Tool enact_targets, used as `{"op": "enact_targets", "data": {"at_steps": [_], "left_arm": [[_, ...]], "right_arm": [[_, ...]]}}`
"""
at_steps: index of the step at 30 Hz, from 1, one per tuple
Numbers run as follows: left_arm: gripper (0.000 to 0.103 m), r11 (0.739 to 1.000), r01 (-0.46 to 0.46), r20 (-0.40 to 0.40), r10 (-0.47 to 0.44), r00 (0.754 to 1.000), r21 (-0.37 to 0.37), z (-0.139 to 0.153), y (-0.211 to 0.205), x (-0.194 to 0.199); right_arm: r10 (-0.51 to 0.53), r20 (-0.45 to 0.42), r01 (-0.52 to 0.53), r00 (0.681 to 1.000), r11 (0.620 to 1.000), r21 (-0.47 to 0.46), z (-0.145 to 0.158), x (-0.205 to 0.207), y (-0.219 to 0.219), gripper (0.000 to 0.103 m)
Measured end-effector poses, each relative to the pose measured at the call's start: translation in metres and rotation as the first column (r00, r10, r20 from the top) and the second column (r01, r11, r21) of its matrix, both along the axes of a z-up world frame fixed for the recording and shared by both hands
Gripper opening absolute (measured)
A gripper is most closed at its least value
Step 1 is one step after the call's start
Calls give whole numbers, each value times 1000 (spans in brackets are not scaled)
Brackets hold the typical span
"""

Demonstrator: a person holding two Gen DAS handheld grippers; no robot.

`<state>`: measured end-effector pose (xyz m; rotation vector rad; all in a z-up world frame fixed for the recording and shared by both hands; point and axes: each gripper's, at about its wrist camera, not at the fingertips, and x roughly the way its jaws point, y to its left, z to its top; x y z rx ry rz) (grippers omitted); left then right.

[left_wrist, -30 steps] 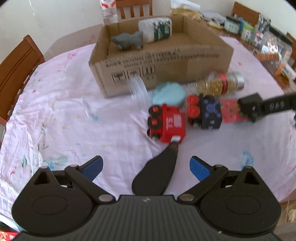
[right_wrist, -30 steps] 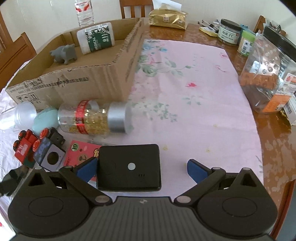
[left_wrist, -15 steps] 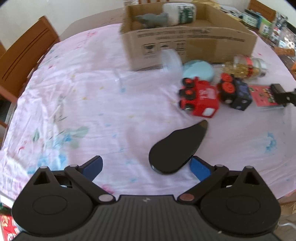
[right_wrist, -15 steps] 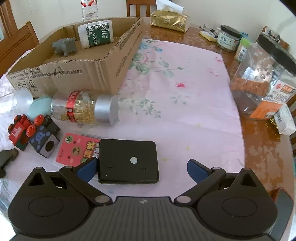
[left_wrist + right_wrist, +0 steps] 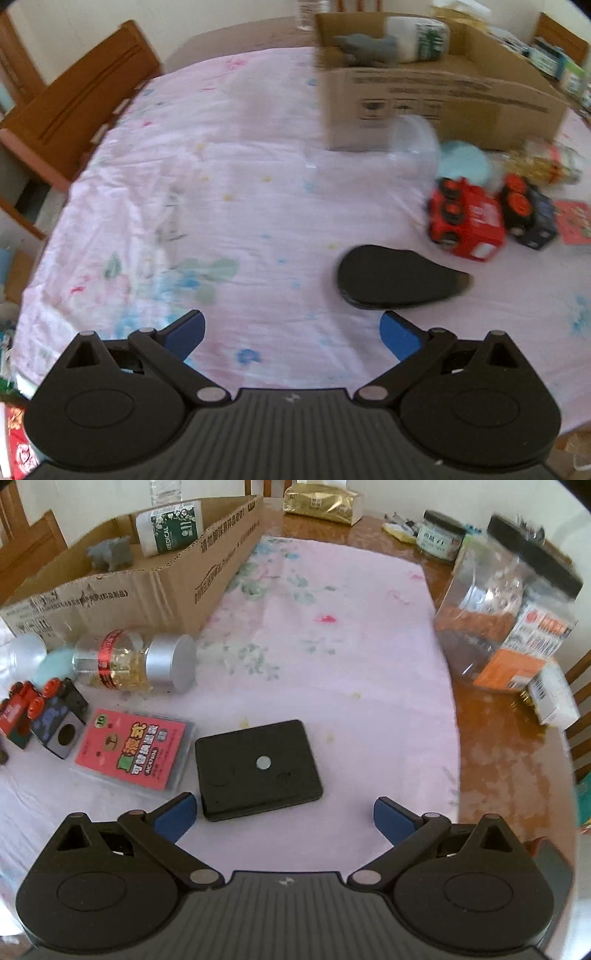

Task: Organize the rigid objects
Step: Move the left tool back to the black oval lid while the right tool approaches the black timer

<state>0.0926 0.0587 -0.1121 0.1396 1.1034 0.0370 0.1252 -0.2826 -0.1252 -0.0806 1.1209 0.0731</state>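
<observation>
Left gripper (image 5: 291,328): spread wide, nothing held, low over the cloth (image 5: 221,177).
Right gripper (image 5: 284,812): spread wide, nothing held, low over the cloth.
Black pad (image 5: 395,277): loose on the cloth, at 1 o'clock just past the left gripper's right finger, not between the fingers.
Black case (image 5: 256,768): flat on the cloth at 12 o'clock of the right gripper, left edge just beside the left fingertip.
Red card (image 5: 135,747): flat, at 10 o'clock, beside the case.
Toy trains (image 5: 465,221): red one and dark one (image 5: 528,216) side by side, at 2 o'clock from the left gripper.
Jar (image 5: 136,662): on its side, near the box wall.
Blue disc (image 5: 465,166), clear cup (image 5: 413,134): against the box front.
Box (image 5: 443,107): far, at 1 o'clock; holds only a grey animal (image 5: 369,48) and a white bottle (image 5: 417,42).
Progress: judged early; two things boxed, about eight left out.
</observation>
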Motion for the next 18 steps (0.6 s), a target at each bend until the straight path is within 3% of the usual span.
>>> {"op": "enact_targets", "data": {"at_steps": [6,10,18], "left_arm": [[102,992,90,-11,-91,996,-86,-5,-31,-5],[103,990,69,6,-68,998,-127,-8,-38,-2],[103,990,53,61,-46,997,-129,-10,-40,9]], "right_arm": [[42,47,-42,998,999,6,-2,-3,1,103],[47,62,-48,997,999,7,-2,-4,1,103],[123,104,-126,987,992,14,-4,-2,0,103]]}}
